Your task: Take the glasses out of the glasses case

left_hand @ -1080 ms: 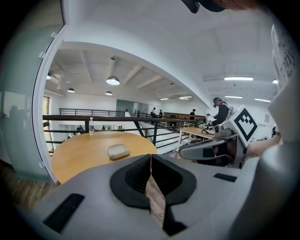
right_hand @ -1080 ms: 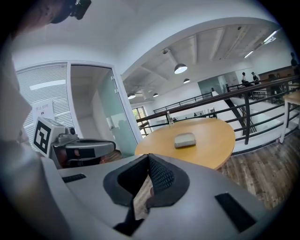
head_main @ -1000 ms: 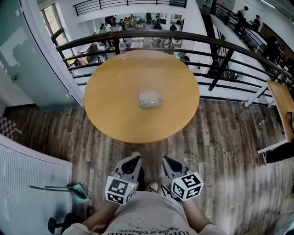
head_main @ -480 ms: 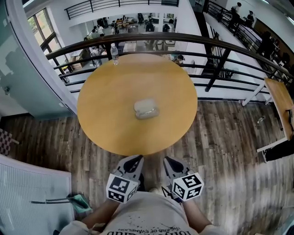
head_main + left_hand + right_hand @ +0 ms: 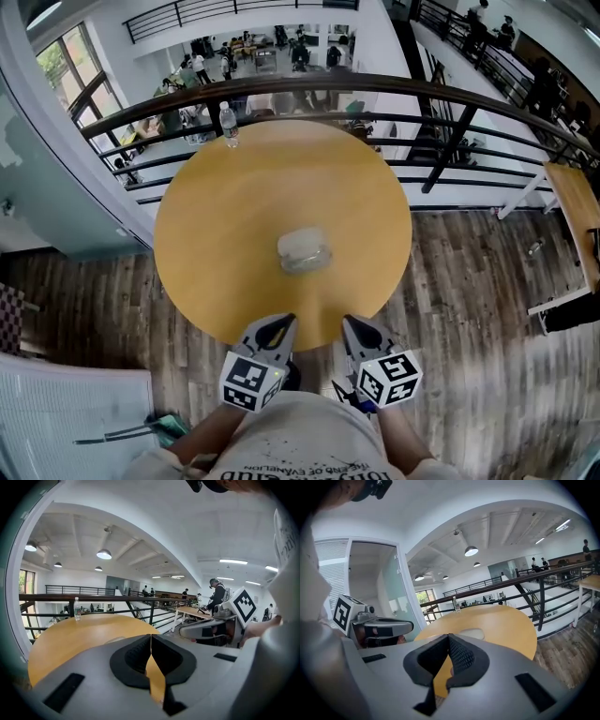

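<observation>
A: At the near edge of the table (image 5: 187, 272), head view: the person has stepped in over the last second, and the rim now sits just ahead of both tools. The glasses case (image 5: 305, 251) lies near the table's middle and looks shut. Water bottle (image 5: 228, 124) at the far edge.
B: Left gripper (image 5: 275, 325), right gripper (image 5: 354, 325)?
A: Side by side, low, short of the rim, well apart from the case.
B: Left gripper view?
A: Jaws pressed together at the tips, nothing between. The case is a pale lump beyond them, out on the tabletop.
B: Right gripper view?
A: Same: pads meet, empty. Case ahead, untouched.
B: Meaning?
A: Approach only. Judgement: lid not yet lifted, glasses presumably inside. Both tools must open before one steadies the case and the other raises the lid.
</observation>
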Demonstrator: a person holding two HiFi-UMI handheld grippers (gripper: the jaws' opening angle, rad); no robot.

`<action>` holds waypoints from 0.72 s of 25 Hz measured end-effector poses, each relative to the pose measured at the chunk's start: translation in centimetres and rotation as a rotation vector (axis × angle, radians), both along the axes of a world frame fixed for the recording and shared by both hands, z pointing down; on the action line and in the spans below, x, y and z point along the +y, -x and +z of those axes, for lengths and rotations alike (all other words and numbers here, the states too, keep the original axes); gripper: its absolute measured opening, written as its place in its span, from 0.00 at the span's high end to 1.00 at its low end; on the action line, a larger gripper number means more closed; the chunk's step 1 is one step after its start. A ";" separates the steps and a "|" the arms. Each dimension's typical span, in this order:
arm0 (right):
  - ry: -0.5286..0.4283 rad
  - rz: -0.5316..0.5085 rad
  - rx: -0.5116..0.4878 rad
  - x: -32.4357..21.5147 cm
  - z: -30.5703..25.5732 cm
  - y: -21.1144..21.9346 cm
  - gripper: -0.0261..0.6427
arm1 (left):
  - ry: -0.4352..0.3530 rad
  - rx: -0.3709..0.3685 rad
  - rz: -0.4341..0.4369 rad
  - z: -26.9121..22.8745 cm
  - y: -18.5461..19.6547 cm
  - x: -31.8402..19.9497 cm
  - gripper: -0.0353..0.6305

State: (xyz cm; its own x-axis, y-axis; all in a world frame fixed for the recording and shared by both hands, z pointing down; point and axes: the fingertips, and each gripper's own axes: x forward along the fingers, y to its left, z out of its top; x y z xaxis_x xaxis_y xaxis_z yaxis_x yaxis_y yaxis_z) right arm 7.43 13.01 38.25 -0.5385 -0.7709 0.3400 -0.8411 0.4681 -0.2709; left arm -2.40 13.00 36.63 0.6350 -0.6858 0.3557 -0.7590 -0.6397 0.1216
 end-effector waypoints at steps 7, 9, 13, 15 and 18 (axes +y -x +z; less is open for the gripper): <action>0.014 0.028 0.001 -5.2 -0.1 2.3 0.93 | 0.017 0.008 0.021 0.4 2.7 -5.4 0.91; 0.014 0.030 0.004 -6.5 -0.1 3.2 0.93 | 0.016 0.009 0.030 0.5 3.4 -6.8 0.91; 0.016 0.052 -0.005 -8.7 -0.1 4.3 0.93 | 0.020 0.012 0.050 0.6 4.4 -8.9 0.91; 0.017 0.072 -0.006 -9.5 0.0 4.5 0.93 | 0.024 0.012 0.061 0.9 5.0 -9.6 0.91; 0.015 0.081 0.005 -10.4 0.0 5.3 0.93 | 0.028 0.017 0.073 1.1 5.8 -10.7 0.91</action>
